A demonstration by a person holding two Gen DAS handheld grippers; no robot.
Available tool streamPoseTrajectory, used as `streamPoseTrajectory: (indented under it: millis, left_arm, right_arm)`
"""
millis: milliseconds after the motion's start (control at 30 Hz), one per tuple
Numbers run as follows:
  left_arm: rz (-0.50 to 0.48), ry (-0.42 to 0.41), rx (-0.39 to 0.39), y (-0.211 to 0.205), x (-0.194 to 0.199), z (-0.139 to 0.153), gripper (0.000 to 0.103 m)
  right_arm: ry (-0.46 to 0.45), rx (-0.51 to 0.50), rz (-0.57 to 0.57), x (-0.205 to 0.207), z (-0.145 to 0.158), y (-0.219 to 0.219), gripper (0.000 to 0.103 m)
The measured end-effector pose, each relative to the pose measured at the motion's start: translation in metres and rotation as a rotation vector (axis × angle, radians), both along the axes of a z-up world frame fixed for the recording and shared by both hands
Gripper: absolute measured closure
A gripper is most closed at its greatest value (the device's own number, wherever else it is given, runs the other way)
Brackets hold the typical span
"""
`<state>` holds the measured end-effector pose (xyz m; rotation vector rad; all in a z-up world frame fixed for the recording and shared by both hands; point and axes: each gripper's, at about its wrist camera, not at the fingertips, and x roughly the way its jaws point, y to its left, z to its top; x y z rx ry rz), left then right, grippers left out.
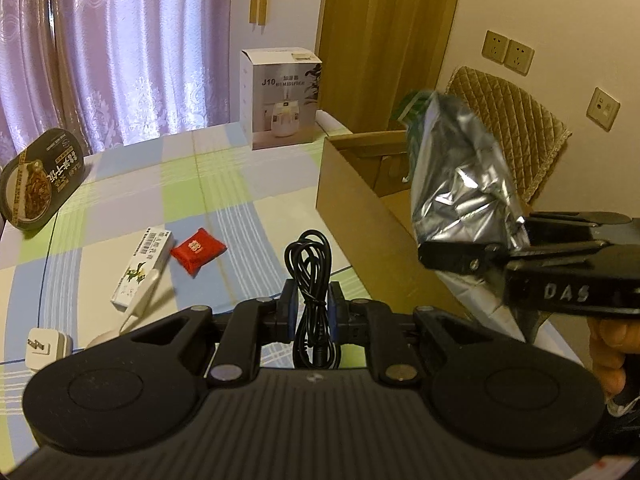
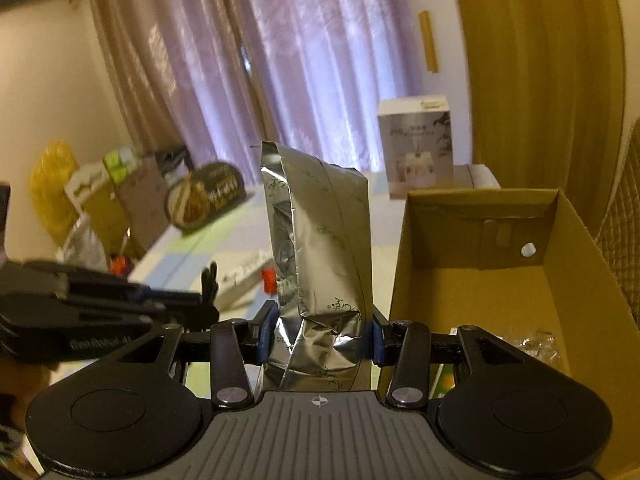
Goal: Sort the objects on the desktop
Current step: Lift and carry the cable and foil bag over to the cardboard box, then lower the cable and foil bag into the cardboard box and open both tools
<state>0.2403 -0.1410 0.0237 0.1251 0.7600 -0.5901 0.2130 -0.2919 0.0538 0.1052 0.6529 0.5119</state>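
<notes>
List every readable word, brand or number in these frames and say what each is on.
"J10 HUMIDIFIER": humidifier box.
"DAS": right gripper body.
Chinese print on oval food tray, white carton, red packet: too small to read.
Foil pouch marks and left gripper side lettering: blurred.

Lilac patterned curtains (image 1: 120,40) backlit; cream wall (image 1: 560,8) with sockets (image 1: 507,53); wooden door (image 1: 384,40); quilted chair (image 1: 516,128).

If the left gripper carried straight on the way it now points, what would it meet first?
Probably nothing soon: the left gripper, shut on the black cable, faces bare tablecloth. The humidifier box stands far ahead; the cardboard box lies rightward. Depth is uncertain.
</notes>
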Motion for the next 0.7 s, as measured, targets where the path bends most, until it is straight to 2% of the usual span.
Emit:
streamPoseTrajectory:
  millis: [133, 233, 400, 700]
  left_arm:
    - [-0.012, 0.003, -0.006, -0.007, 0.001, 0.0, 0.092]
    - [-0.02, 0.002, -0.01, -0.012, 0.001, 0.001, 0.092]
    - [-0.046, 0.008, -0.034, -0.027, 0.001, 0.003, 0.092]
    - [-0.124, 0.007, -0.087, -0.07, -0.001, 0.01, 0.092]
  right_arm:
    - [-0.012, 0.069, -0.027, 0.003, 0.008, -0.012, 0.061]
    - [-0.037, 0.078, -0.053, 0.005, 0.015, -0.02, 0.061]
    - [-0.064, 0.033, -0.124, 0.01, 0.019, -0.035, 0.061]
    - [-0.041, -0.088, -0.213, 0.012, 0.006, -0.066, 0.061]
